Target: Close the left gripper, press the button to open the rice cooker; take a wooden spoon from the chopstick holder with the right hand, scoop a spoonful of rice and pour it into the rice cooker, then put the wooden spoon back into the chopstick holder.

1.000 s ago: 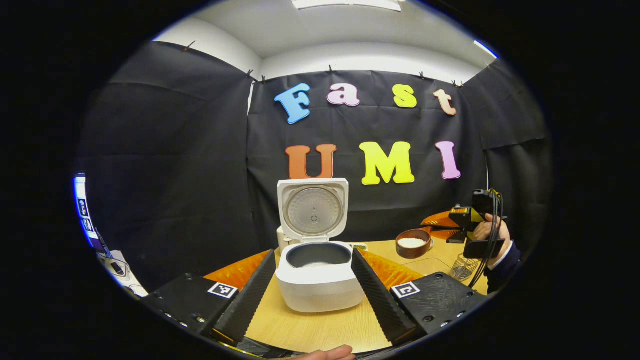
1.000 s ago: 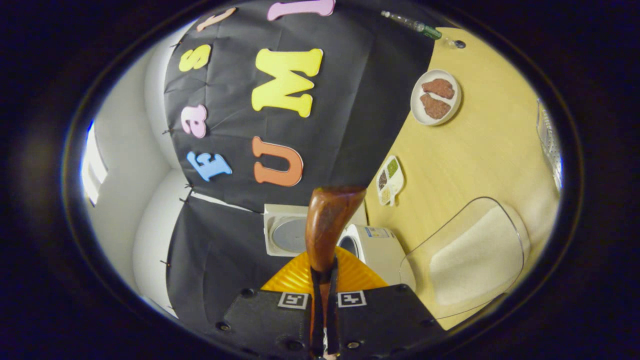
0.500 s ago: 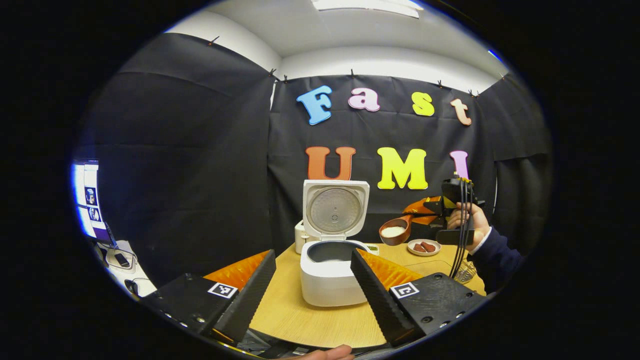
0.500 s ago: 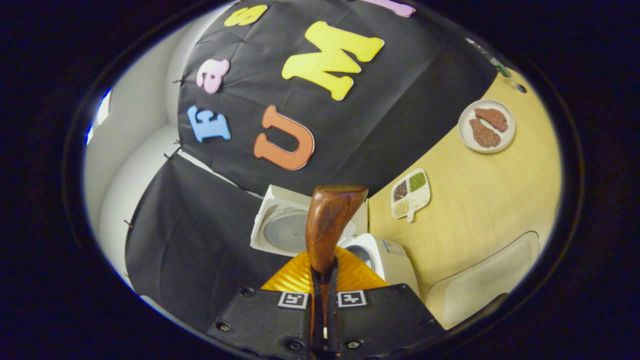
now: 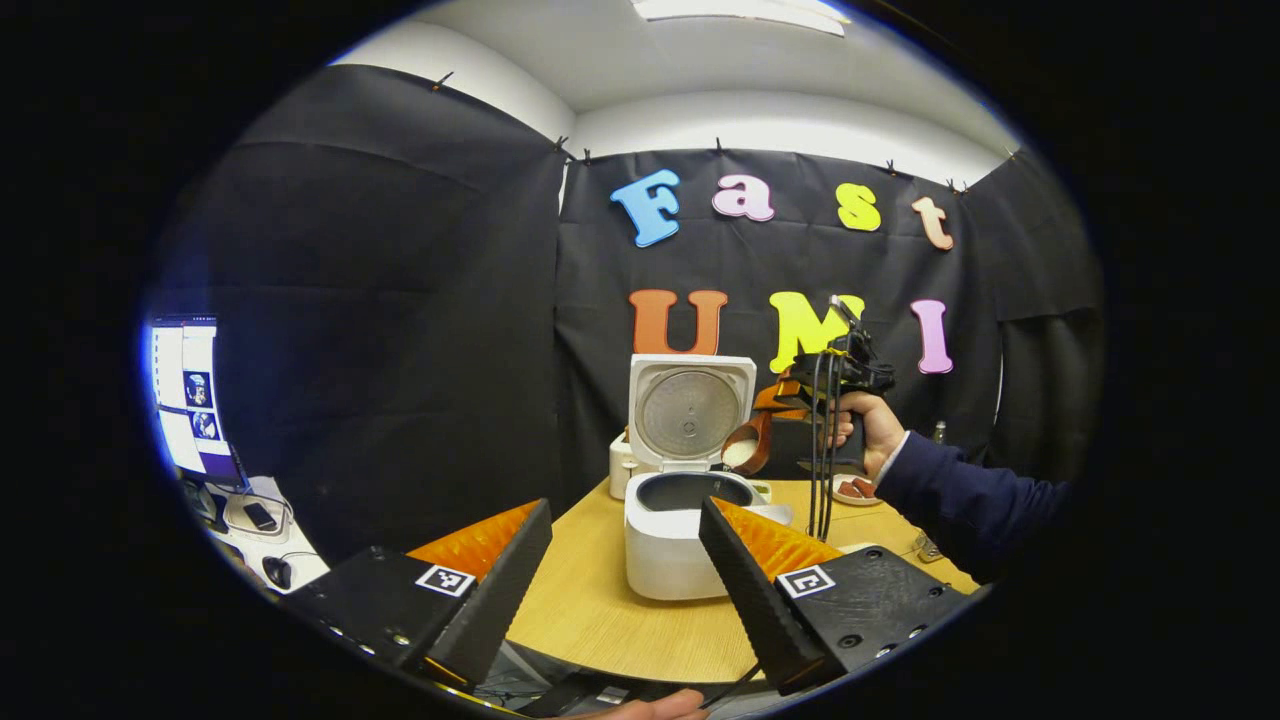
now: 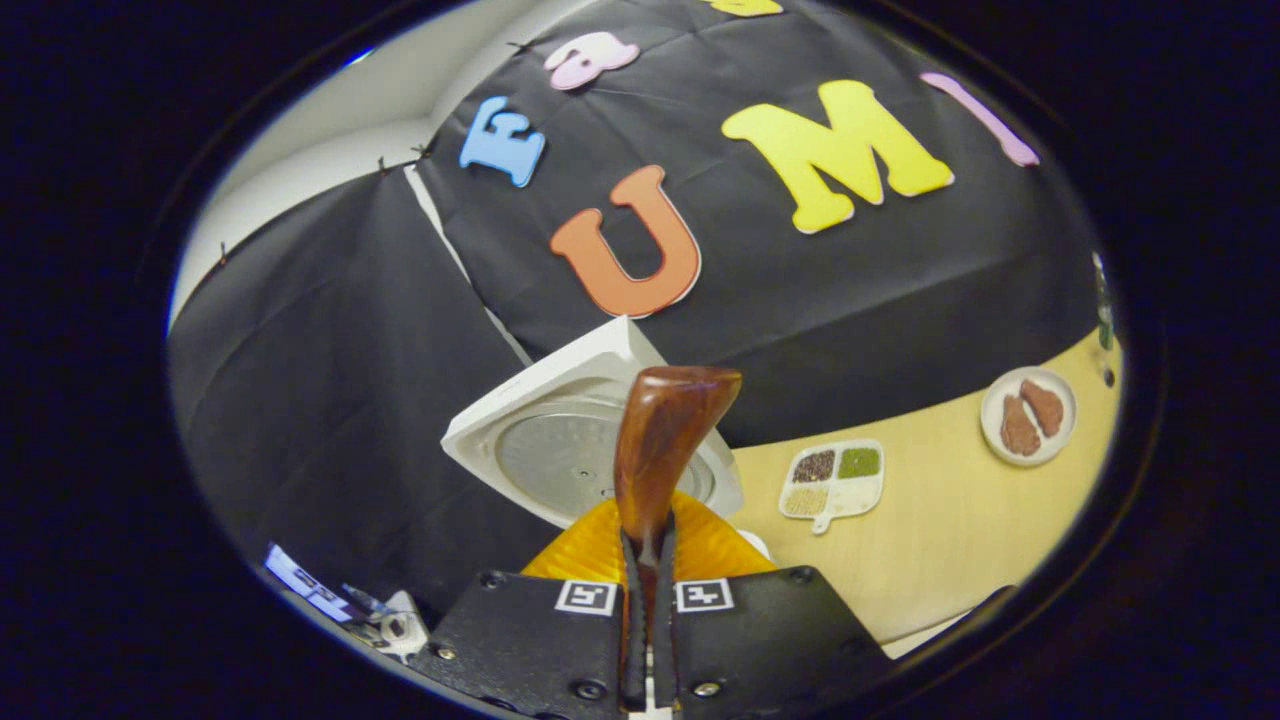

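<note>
Right tongs (image 6: 648, 560) gripped spoon (image 6: 660, 450), tipping rice over open cooker (image 5: 685, 520); left tongs (image 5: 625, 570) wide. Return to holder remained.

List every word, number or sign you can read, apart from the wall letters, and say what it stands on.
No legible text anywhere.
On the left gripper and the right gripper, square black-and-white markers: coded patterns, no words.
On the white rice cooker: no print readable.
On the lit screen at far left: too small to read.
</note>
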Available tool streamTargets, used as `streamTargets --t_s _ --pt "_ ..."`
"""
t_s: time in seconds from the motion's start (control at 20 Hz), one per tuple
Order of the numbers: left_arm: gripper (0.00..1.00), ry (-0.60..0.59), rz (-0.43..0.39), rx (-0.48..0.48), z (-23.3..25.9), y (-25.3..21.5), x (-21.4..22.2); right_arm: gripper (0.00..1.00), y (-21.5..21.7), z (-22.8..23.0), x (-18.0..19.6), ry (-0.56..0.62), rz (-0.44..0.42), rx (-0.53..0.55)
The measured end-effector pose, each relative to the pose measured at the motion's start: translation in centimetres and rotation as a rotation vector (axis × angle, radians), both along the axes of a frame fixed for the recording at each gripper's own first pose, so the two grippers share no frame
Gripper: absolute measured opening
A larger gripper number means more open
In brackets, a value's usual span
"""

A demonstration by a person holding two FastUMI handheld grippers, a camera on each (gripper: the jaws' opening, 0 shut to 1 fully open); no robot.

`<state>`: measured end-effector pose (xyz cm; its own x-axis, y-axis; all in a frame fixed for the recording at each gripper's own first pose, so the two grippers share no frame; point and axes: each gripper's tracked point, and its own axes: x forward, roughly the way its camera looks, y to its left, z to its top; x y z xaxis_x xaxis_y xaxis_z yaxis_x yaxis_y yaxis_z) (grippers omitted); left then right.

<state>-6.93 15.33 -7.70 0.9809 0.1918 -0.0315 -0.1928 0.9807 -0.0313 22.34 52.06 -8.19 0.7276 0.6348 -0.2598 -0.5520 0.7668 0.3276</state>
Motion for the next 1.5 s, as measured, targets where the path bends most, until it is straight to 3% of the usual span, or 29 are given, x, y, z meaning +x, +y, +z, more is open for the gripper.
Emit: streamTargets --t_s 0.35,0.55,0.75,1.0,1.2,1.5 --pt "0.95 0.023 0.031 -0.023 -1.2 0.7 -0.8 0.08 5.7 -0.5 -1.1 -0.274 0.121 -0.216" --pt "0.94 0.034 0.030 -0.014 -1.0 0.5 -1.0 0.08 6.7 -2.2 -1.8 -0.333 0.154 -0.276" --pt "0.95 0.023 -0.009 -0.012 -0.7 -0.7 -0.6 0.08 6.8 -1.8 -4.2 -0.501 0.254 -0.328" --pt "0.94 0.035 -0.049 -0.010 -0.7 -2.1 1.2 0.08 5.6 -2.1 -5.2 -0.691 0.249 -0.474" --pt "0.95 0.055 -0.045 0.005 -1.0 -2.6 2.2 0.09 3.1 -1.4 -6.8 -0.675 0.217 -0.432" --pt "0.94 0.037 -0.006 -0.010 -1.2 -3.3 2.4 0.09 -3.2 -1.8 -7.1 -0.550 0.122 -0.353"
